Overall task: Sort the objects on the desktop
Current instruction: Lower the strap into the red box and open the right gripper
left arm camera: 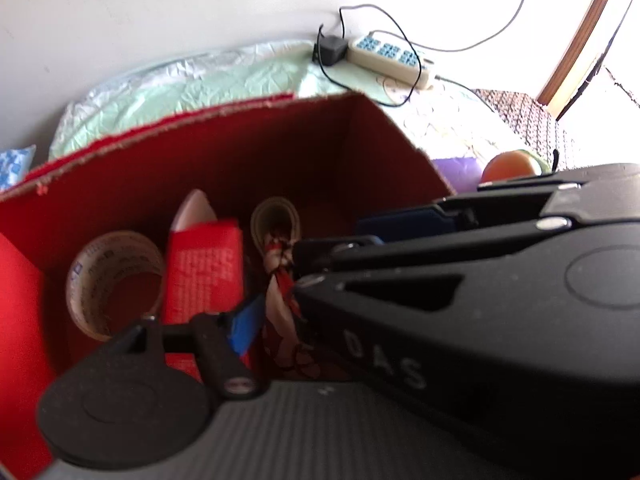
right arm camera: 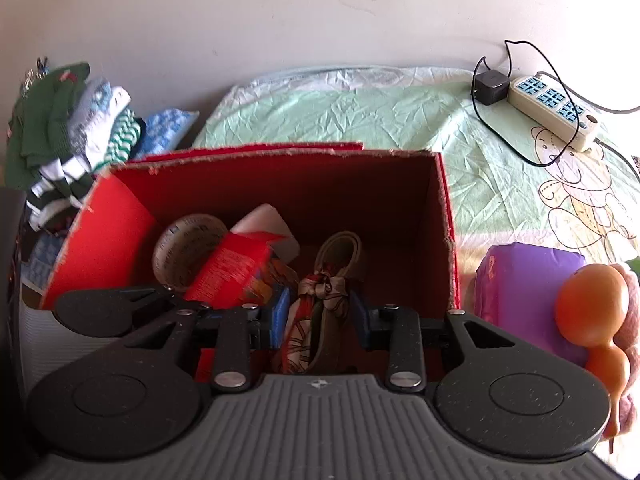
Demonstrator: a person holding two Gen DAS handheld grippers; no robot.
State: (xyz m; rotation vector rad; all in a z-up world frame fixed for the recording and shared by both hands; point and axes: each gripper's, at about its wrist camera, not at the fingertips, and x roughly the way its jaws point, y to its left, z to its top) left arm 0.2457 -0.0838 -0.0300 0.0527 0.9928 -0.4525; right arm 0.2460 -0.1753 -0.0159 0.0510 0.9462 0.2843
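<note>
A red cardboard box (right arm camera: 446,208) stands open on the bed; it also shows in the left wrist view (left arm camera: 240,148). Inside lie a tape roll (right arm camera: 188,248), a red carton (right arm camera: 236,268) and a rolled belt tied with a red-and-cream scarf (right arm camera: 320,300). The same tape roll (left arm camera: 112,276), carton (left arm camera: 204,268) and scarf (left arm camera: 280,292) show in the left wrist view. My right gripper (right arm camera: 320,316) is over the box with its blue pads either side of the scarf, open. My left gripper (left arm camera: 264,304) hangs over the box, and its right half is hidden behind the other black gripper body (left arm camera: 480,300).
A purple packet (right arm camera: 520,288) and an orange gourd-shaped toy (right arm camera: 592,308) lie right of the box. A power strip (right arm camera: 552,108) with a black charger (right arm camera: 490,86) sits at the back right on the green sheet. Folded clothes (right arm camera: 68,132) are piled at the left against the wall.
</note>
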